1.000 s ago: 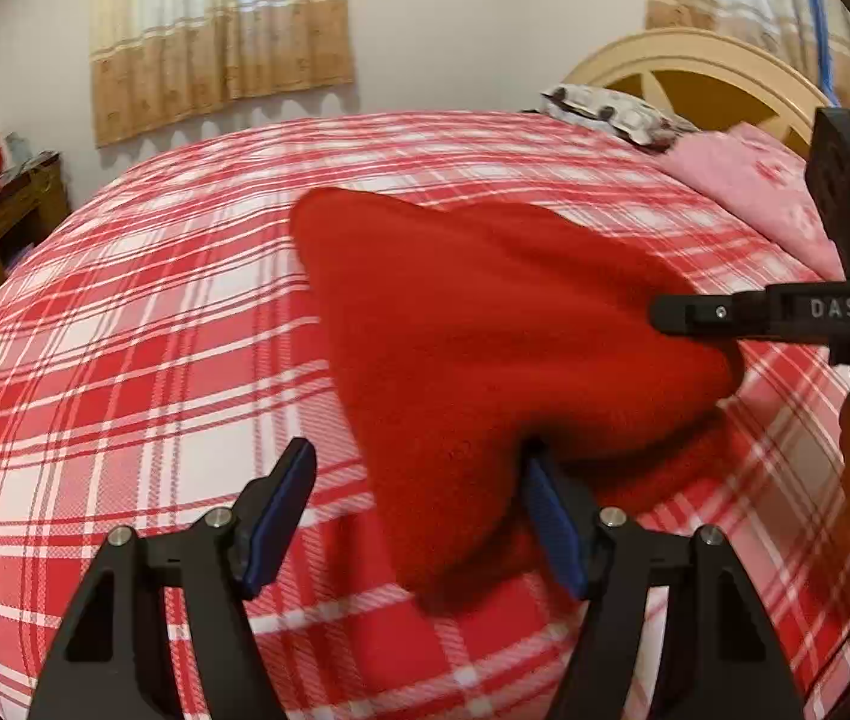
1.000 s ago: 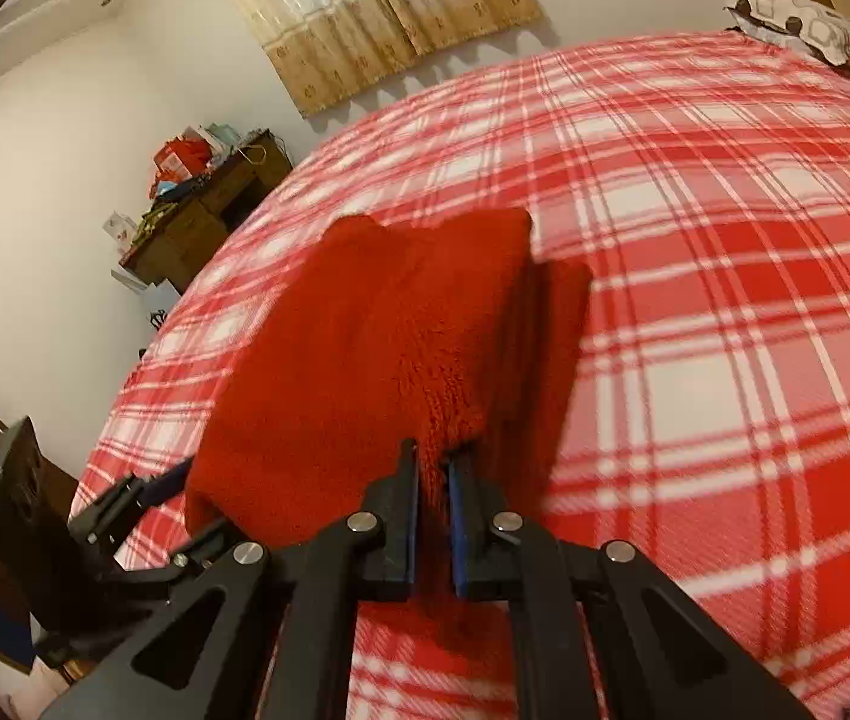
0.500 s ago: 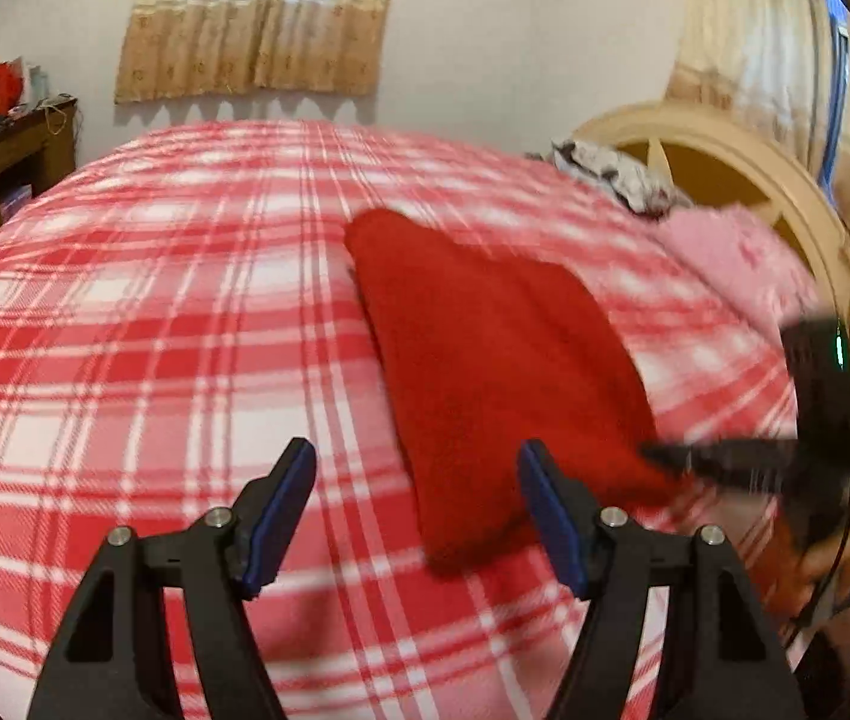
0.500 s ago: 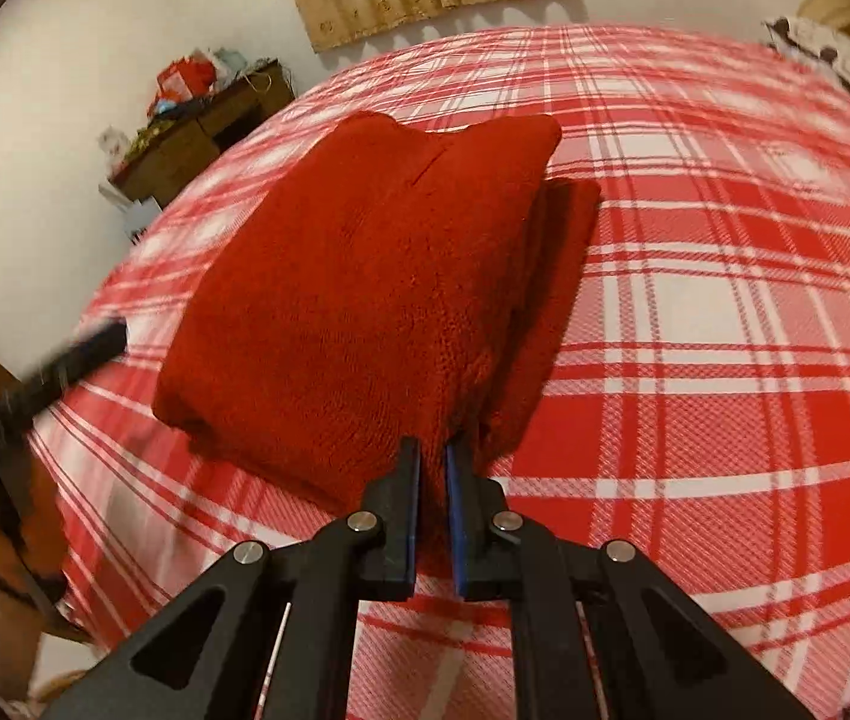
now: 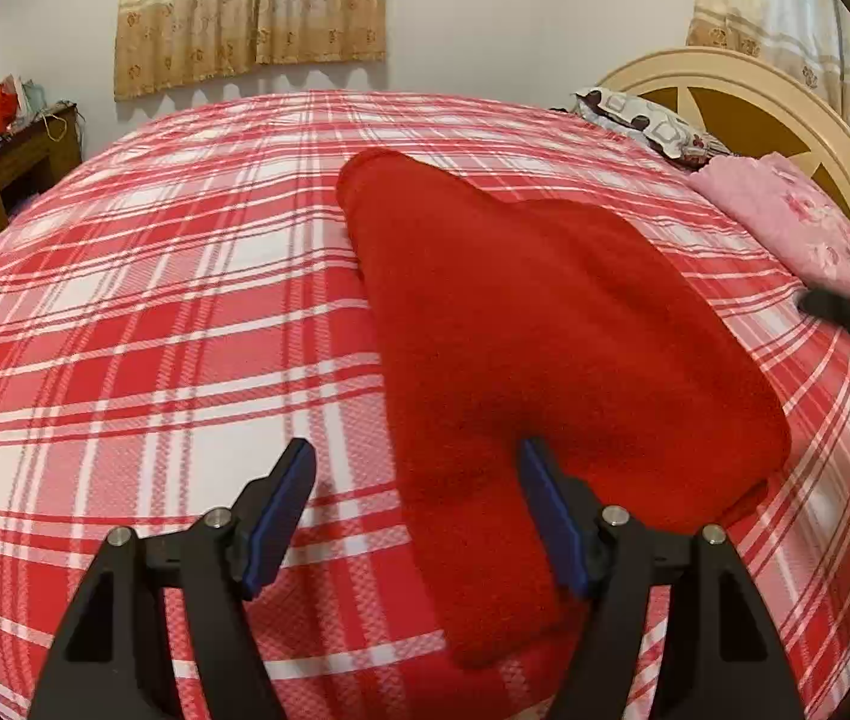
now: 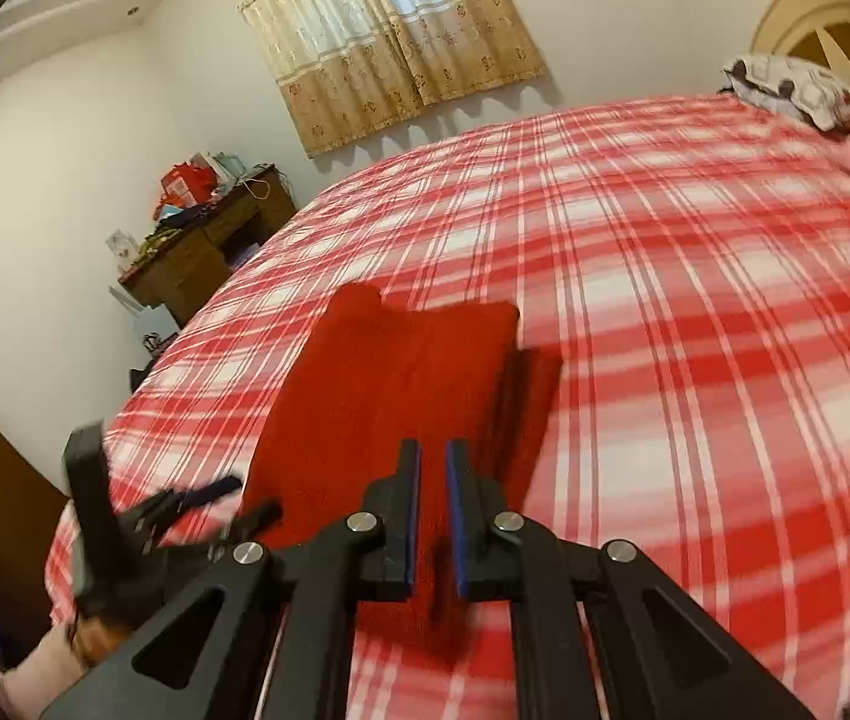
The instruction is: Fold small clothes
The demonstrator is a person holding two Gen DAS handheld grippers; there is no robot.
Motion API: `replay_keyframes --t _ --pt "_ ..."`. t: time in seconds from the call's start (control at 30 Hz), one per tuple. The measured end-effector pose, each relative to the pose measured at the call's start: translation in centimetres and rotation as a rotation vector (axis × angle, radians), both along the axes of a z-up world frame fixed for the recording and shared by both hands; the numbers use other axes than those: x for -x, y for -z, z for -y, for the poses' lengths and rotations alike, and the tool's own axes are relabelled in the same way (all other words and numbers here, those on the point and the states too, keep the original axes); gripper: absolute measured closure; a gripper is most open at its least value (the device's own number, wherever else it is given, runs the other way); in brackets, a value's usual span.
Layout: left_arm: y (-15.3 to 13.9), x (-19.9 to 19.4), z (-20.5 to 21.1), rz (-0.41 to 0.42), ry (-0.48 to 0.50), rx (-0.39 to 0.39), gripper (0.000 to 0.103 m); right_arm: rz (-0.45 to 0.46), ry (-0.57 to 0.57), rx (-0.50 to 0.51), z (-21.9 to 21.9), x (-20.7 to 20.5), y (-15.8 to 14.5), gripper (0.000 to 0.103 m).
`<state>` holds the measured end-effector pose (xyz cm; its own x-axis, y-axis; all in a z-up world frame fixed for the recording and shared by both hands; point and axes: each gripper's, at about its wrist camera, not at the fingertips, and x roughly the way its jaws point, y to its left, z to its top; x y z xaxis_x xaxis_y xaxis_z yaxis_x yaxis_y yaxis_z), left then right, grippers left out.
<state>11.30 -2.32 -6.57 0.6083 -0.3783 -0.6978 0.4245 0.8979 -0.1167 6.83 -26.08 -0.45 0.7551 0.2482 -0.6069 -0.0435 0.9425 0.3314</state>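
A folded red fleece garment (image 5: 532,336) lies flat on the red plaid bed (image 5: 155,312). My left gripper (image 5: 419,516) is open and empty just above the garment's near corner; its right finger sits over the cloth. In the right wrist view the garment (image 6: 389,384) lies ahead and below. My right gripper (image 6: 432,480) is raised above the garment's near edge, its jaws a narrow gap apart with no cloth between them. The left gripper (image 6: 203,510) shows blurred at the lower left. The right gripper's tip (image 5: 844,318) shows at the right edge of the left wrist view.
A pink blanket (image 5: 784,222) and a patterned pillow (image 5: 640,114) lie by the cream headboard (image 5: 772,96). A wooden desk (image 6: 209,252) with clutter stands by the wall under the curtained window (image 6: 389,42).
My right gripper has let go of the garment's edge and lifted away. The garment has dropped flat on the bed. My left gripper stayed open and shifted slightly.
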Motion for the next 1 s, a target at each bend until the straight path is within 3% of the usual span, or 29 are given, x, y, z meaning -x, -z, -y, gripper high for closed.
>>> replay_keyframes --t 0.07,0.2,0.3,0.4,0.47,0.5,0.63,0.7,0.73,0.77,0.87,1.0 --pt "-0.2 -0.1 0.3 -0.006 0.004 -0.006 0.03 -0.008 -0.027 0.032 -1.2 -2.7 0.2 0.095" --pt "-0.1 0.1 0.8 0.0 0.016 -0.026 0.03 -0.073 0.061 0.258 -3.2 -8.7 2.1 0.095" --pt "-0.1 0.1 0.9 0.004 0.024 -0.037 0.028 -0.104 0.093 0.176 -2.0 -9.9 3.5 0.092" --pt "0.2 -0.3 0.7 0.002 0.028 -0.028 0.021 -0.105 0.127 0.096 -0.6 -9.8 4.2 0.065" --pt "0.6 -0.8 0.5 -0.012 0.018 -0.008 0.013 -0.074 0.158 0.066 0.2 -9.1 4.2 0.037" --pt "0.7 -1.0 0.3 -0.025 0.011 0.006 0.012 -0.056 0.165 0.038 0.8 -8.8 4.1 0.036" --pt "1.0 -1.4 0.0 -0.05 0.011 0.046 0.01 -0.085 0.149 0.024 0.9 -9.7 4.3 0.036" --pt "1.1 -1.4 0.1 -0.056 0.008 0.053 0.01 -0.126 0.084 0.044 -0.1 -10.8 5.1 0.04" --pt "1.1 -1.3 0.2 -0.056 0.005 0.054 0.01 -0.146 0.054 0.053 -0.5 -11.3 5.7 0.062" --pt "1.0 -1.3 0.3 -0.055 0.003 0.051 0.01 -0.163 0.042 0.073 -1.1 -11.5 6.1 0.073" --pt "1.0 -1.3 0.6 -0.056 -0.001 0.044 0.01 -0.115 0.093 0.16 -1.8 -10.5 5.6 0.083" --pt "0.8 -1.3 1.0 -0.07 0.006 0.039 0.011 -0.093 0.219 0.185 -0.5 -8.5 5.6 0.093"
